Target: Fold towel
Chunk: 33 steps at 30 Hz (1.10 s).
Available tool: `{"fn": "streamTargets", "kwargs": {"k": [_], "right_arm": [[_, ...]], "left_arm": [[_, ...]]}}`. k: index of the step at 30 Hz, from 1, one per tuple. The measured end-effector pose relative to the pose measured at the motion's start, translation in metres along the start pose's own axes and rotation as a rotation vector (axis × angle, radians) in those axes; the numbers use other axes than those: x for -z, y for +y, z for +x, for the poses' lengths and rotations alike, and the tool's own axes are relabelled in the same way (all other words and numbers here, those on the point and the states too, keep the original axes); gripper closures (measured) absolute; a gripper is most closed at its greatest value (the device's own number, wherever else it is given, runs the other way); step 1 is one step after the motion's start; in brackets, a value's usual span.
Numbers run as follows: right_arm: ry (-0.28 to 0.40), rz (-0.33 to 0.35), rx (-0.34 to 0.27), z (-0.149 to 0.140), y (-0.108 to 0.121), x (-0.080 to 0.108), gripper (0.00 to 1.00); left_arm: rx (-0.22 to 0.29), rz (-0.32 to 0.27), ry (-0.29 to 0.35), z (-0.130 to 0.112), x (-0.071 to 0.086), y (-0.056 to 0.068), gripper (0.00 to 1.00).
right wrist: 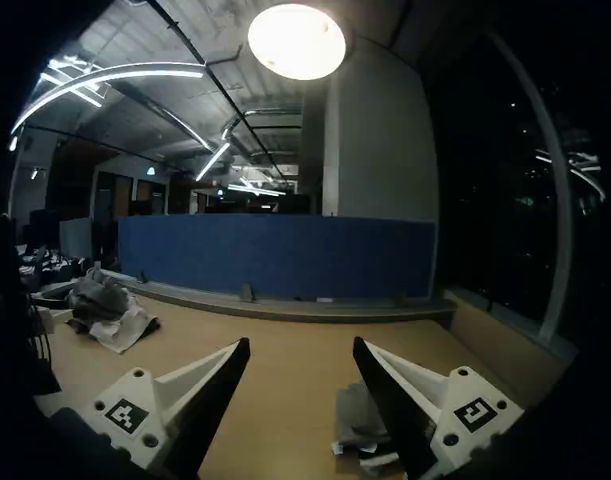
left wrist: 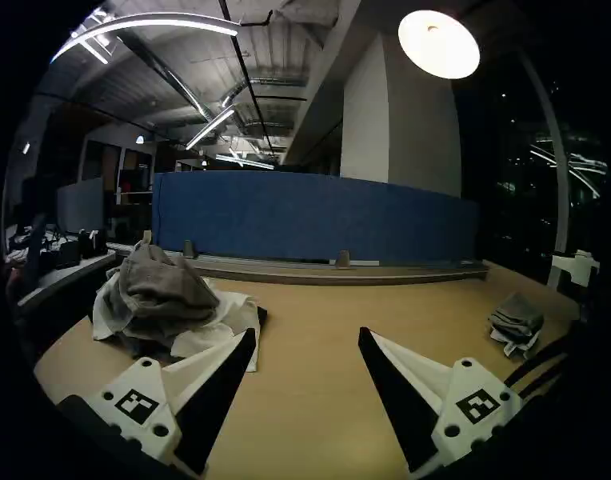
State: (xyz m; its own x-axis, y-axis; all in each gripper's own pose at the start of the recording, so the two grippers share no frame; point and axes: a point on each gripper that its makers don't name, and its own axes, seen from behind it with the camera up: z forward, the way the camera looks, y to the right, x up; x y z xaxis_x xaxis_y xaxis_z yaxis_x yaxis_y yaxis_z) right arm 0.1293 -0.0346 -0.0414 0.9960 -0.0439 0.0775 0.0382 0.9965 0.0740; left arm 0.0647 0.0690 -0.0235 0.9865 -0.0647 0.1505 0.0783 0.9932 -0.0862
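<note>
Left gripper view: left gripper (left wrist: 305,331) held low over a pale wooden counter (left wrist: 329,384), jaws wide apart with nothing between them, each white finger bearing a square black-and-white marker. Towel heap (left wrist: 165,300), grey cloth crumpled on top of white cloth, lies on the counter at the left, beyond the left-hand finger; whether that finger's tip touches the white edge cannot be told. Folded towel stack (left wrist: 516,320), grey over white, sits at the far right of the counter, well apart from the heap. Blue partition (left wrist: 305,216) runs along the counter's far edge. Round ceiling lamp (left wrist: 438,43) is lit above, with dark windows at the right. Right gripper view: right gripper (right wrist: 299,341) over the same counter (right wrist: 297,400), jaws wide, holding nothing. Folded towel stack (right wrist: 355,420) lies on the counter just beside and under the right-hand finger, partly hidden by it; contact cannot be told. Towel heap (right wrist: 105,308) lies well off at the left, near one end of the blue partition (right wrist: 273,252). Round ceiling lamp (right wrist: 296,40) is lit overhead.
</note>
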Motion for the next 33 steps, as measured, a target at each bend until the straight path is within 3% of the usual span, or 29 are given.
{"fn": "streamTargets", "kwargs": {"k": [6,15,21,27,33], "right_arm": [[-0.020,-0.013,0.005,-0.011,0.003,-0.002,0.00],[-0.044,-0.033,0.013,-0.021,0.008,-0.002,0.00],[-0.054,-0.043,0.014,-0.029,0.009,-0.005,0.00],[-0.072,-0.037,0.012,-0.041,0.000,-0.014,0.00],[-0.083,-0.042,-0.005,-0.054,-0.003,-0.023,0.00]], "left_arm": [[-0.040,0.026,0.052,-0.001,-0.010,-0.006,0.05],[-0.056,0.060,0.103,-0.006,-0.017,-0.018,0.05],[-0.076,0.084,0.128,-0.014,-0.019,-0.036,0.05],[-0.057,0.099,0.136,-0.028,-0.025,-0.052,0.05],[-0.071,0.119,0.151,-0.037,-0.029,-0.064,0.04]]}}
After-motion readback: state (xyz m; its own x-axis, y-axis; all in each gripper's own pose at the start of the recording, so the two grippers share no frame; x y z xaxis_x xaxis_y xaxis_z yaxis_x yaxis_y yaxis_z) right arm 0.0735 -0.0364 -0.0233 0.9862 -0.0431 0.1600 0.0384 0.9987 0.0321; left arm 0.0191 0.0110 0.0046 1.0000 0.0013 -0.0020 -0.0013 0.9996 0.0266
